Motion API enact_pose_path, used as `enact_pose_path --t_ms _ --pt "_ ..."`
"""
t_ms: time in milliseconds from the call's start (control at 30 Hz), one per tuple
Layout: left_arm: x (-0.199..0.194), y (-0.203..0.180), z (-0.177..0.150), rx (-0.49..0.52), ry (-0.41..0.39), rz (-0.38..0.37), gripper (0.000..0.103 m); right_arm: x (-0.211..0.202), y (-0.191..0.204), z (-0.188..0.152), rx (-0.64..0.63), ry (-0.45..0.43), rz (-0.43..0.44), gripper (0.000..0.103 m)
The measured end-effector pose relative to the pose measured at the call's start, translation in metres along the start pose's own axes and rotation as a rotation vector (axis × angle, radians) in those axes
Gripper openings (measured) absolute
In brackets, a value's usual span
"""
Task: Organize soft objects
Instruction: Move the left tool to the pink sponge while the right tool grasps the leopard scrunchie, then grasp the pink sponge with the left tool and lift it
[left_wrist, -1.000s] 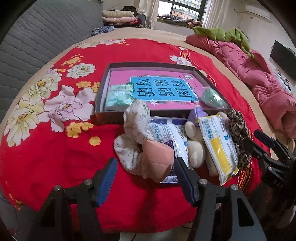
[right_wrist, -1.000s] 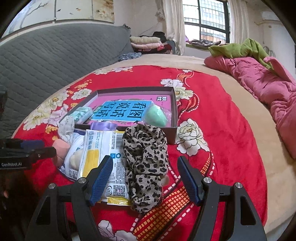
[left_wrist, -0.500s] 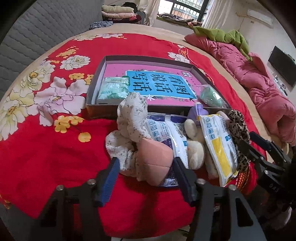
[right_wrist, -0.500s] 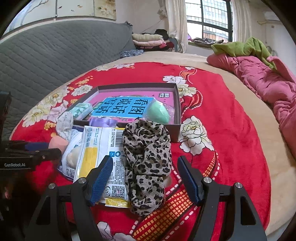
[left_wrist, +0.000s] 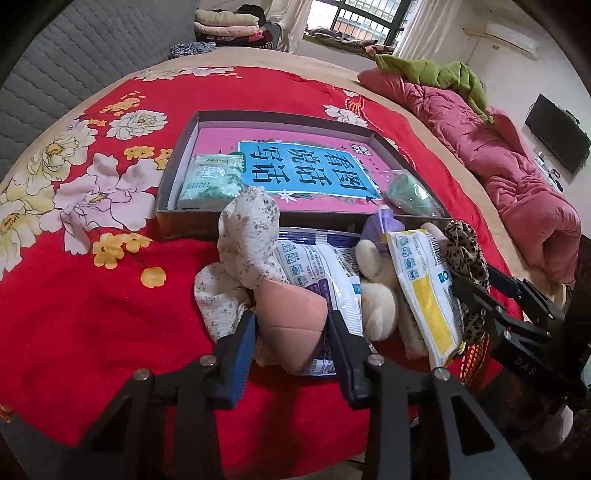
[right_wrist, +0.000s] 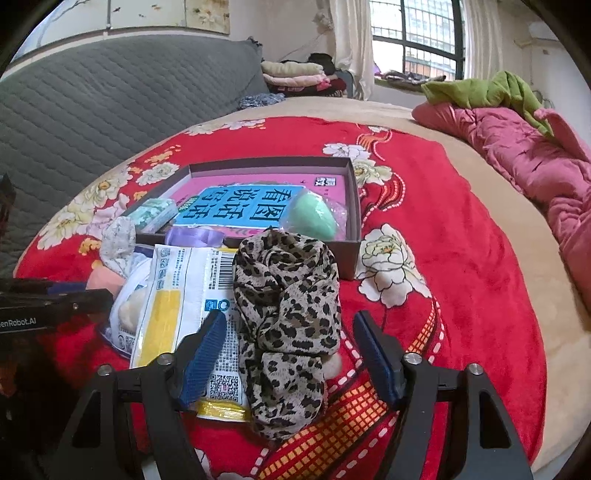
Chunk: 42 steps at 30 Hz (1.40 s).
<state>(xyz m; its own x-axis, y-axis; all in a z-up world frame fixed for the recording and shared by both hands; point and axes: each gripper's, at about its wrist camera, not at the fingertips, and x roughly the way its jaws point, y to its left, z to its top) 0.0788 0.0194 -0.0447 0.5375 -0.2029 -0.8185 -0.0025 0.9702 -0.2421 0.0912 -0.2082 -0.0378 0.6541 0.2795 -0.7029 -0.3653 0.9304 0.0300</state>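
A pile of soft things lies on the red floral blanket (left_wrist: 92, 314) in front of a shallow brown box (left_wrist: 177, 221). My left gripper (left_wrist: 291, 332) is shut on a pink sponge (left_wrist: 291, 317), which lies against a floral white cloth (left_wrist: 243, 243). My right gripper (right_wrist: 291, 354) is open, its fingers on either side of a leopard-print scarf (right_wrist: 291, 302). Beside the scarf lie a yellow-and-white packet (right_wrist: 173, 302), a blue-and-white packet (left_wrist: 321, 273) and a cream plush toy (left_wrist: 376, 295). The box holds a green tissue pack (left_wrist: 210, 181) and a green sponge in plastic (right_wrist: 314, 218).
The box floor shows a pink and blue printed sheet (left_wrist: 306, 170). A pink quilt (right_wrist: 535, 166) with a green garment (right_wrist: 491, 88) lies to the right. A grey quilted headboard (right_wrist: 110, 99) stands on the left. Folded clothes (right_wrist: 295, 74) sit at the back.
My left gripper has moved forward and its fingers have closed onto the pink sponge. My right gripper has crept slightly closer around the leopard scarf and stays open.
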Motion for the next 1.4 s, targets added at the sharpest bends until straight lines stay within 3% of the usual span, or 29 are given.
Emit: enact_pose_path --t_ms 33,100,167,300,967,1400 --pt "0.0 0.0 0.0 -0.001 -0.001 -0.002 0.039 0.001 0.0 0.0 -0.002 0.001 -0.002 0.056" --pt "0.0 0.0 0.0 -0.002 -0.002 -0.002 0.039 0.001 0.0 0.0 -0.009 0.0 0.01 0.038" --pt "0.0 0.001 0.0 -0.004 -0.001 -0.005 0.039 0.002 0.0 0.0 -0.016 0.003 0.018 0.028" --pt "0.0 0.002 0.0 -0.012 -0.004 -0.014 0.039 -0.002 0.001 0.001 -0.02 -0.017 0.031 0.018" --pt "-0.026 -0.007 0.008 -0.01 -0.086 -0.03 0.038 -0.035 -0.02 0.013 0.047 -0.155 0.059 0.014" --pt "-0.037 -0.02 0.018 0.002 -0.129 -0.031 0.038 -0.045 -0.019 0.022 0.061 -0.202 0.123 0.014"
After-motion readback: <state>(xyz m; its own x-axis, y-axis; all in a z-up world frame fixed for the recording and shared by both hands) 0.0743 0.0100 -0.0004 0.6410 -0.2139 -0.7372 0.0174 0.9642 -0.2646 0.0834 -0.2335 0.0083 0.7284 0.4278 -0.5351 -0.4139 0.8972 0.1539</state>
